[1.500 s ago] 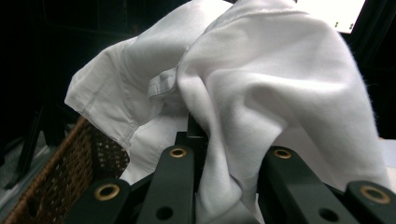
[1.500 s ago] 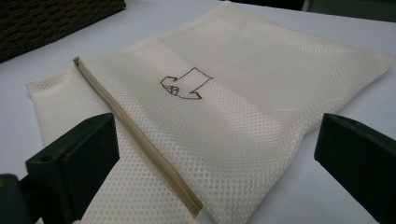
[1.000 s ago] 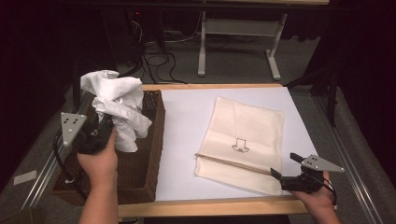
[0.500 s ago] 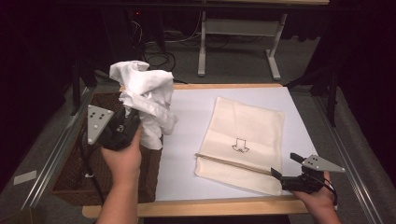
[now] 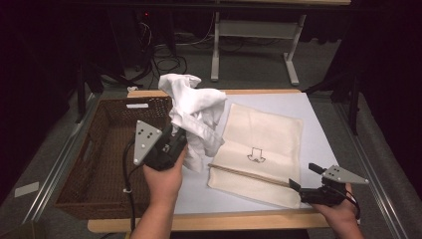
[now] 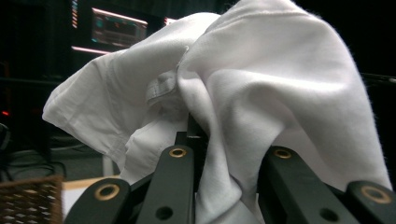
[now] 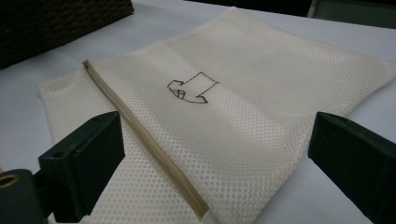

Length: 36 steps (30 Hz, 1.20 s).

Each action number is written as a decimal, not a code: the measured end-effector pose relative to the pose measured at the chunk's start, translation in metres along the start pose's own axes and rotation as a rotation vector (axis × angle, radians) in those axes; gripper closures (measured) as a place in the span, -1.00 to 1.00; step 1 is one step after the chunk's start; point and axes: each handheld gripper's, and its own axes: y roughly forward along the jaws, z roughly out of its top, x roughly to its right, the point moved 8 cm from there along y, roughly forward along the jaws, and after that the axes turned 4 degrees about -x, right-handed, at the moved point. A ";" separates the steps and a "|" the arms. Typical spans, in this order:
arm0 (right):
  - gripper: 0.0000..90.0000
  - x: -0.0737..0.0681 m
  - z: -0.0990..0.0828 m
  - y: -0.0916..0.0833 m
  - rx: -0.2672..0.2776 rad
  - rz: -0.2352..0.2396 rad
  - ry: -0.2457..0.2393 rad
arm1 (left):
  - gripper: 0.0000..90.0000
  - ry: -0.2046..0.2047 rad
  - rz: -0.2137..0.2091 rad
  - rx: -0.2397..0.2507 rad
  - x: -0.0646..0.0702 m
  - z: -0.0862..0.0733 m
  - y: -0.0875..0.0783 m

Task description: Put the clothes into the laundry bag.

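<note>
While the left gripper (image 5: 175, 142) clamps the crumpled white cloth (image 5: 195, 115) upright, the right gripper (image 5: 304, 182) gapes at the mesh bag (image 5: 261, 149).

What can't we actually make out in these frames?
- Left gripper jaw tips: in the left gripper view, buried in the white garment; the grip point is hidden.
- Mesh bag zipper pull: cut off at the bottom edge of the right gripper view, so zipped or unzipped is unclear.
- Wicker basket floor: too dark in the high view to tell any contents.
- White label on the basket rim: too small to read.

White cloth (image 6: 261, 93) hides L jaws' tips (prob. clamped).
</note>
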 end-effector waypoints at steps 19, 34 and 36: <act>-0.85 -0.002 -0.003 0.005 -0.012 0.012 -0.006 | 0.75 0.081 -0.089 -0.146 0.027 -0.095 -0.012; -0.82 -0.014 0.015 0.026 -0.011 -0.004 0.005 | 0.75 0.080 -0.114 -0.156 0.023 -0.106 -0.021; -0.82 -0.017 0.020 0.031 -0.009 0.016 -0.007 | 0.75 0.068 -0.111 -0.151 0.021 -0.105 -0.022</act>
